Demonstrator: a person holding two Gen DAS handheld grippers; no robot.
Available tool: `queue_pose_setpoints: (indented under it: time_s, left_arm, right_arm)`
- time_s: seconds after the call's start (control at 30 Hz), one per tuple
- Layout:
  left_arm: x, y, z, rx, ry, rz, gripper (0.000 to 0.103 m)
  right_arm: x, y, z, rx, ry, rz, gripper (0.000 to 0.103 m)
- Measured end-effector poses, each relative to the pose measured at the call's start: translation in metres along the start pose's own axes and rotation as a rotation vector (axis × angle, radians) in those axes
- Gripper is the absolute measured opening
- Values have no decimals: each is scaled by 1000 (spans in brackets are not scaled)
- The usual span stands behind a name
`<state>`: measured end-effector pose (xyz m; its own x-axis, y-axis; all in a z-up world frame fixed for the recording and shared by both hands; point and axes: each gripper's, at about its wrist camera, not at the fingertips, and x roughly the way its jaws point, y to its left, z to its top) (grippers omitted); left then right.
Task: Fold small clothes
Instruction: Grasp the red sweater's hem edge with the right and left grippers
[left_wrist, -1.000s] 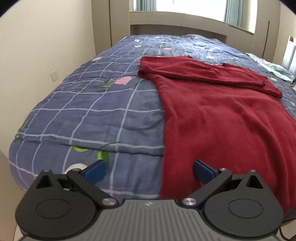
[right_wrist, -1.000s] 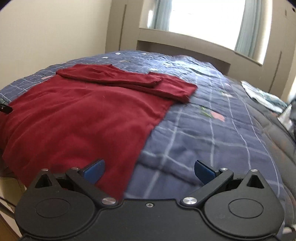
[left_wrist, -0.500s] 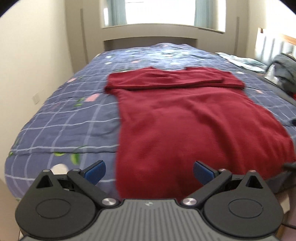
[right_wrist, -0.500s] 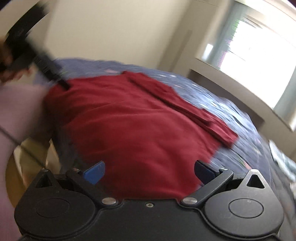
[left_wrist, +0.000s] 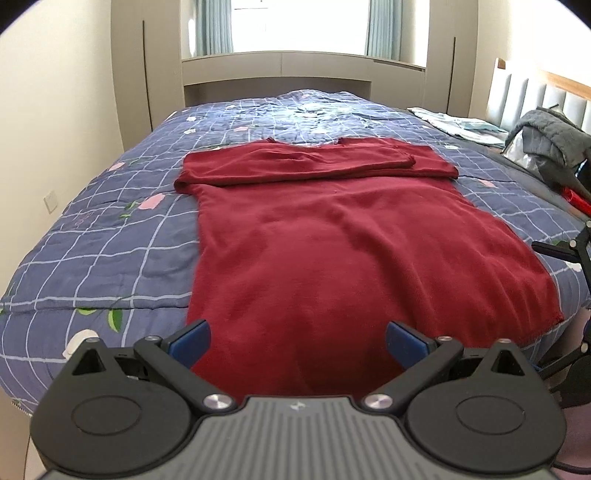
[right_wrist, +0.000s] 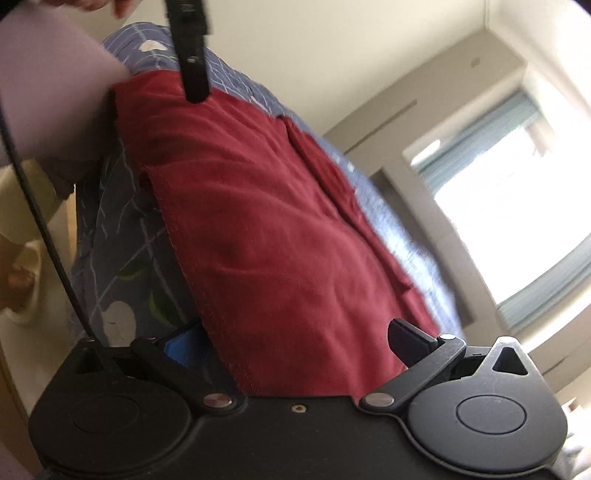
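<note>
Flat on the blue checked quilt of the bed lies a dark red shirt — sleeves folded across its top, hem hanging over the near edge. Both tools are spread and hold nothing: the left tool faces the hem's middle, the right tool tilts at the hem corner.

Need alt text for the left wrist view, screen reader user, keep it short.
A dark red garment lies flat on a bed with a blue checked quilt, its sleeves folded across the top and its hem hanging over the near edge. The left gripper sits open just before that hem, holding nothing. A window is behind the bed.
</note>
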<state>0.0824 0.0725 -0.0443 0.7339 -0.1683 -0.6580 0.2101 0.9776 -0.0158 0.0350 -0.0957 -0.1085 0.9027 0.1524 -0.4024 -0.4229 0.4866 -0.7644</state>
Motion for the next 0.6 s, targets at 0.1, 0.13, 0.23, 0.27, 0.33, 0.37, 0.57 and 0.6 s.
queue_pose_setpoints:
  time_s: [0.1, 0.13, 0.23, 0.27, 0.33, 0.37, 0.57, 0.6]
  left_arm:
    - [-2, 2, 0, -8, 0, -5, 103]
    - [-3, 1, -1, -7, 0, -6, 103]
    - [-5, 0, -1, 0, -4, -7, 103]
    - [-5, -1, -1, 3, -4, -8, 103]
    - [-6, -2, -1, 8, -7, -14, 103]
    - [-8, -3, -1, 12, -10, -18, 103]
    - [-18, -16, -5, 60, -37, -82, 103]
    - [-19, -21, -6, 80, -44, -100, 103]
  right_arm:
    - [-11, 0, 0, -17, -69, -37, 101]
    - [-14, -4, 0, -1, -83, -41, 100]
    - [-18, -21, 3, 79, -110, -39, 85]
    - [-18, -28, 3, 113, -118, -33, 72]
    - [-18, -42, 6, 183, -121, 12, 51]
    - [-17, -51, 9, 222, -118, 43, 41]
    - [-10, -93, 27, 407, -109, 189, 20]
    - [-12, -96, 33, 418, -111, 198, 18]
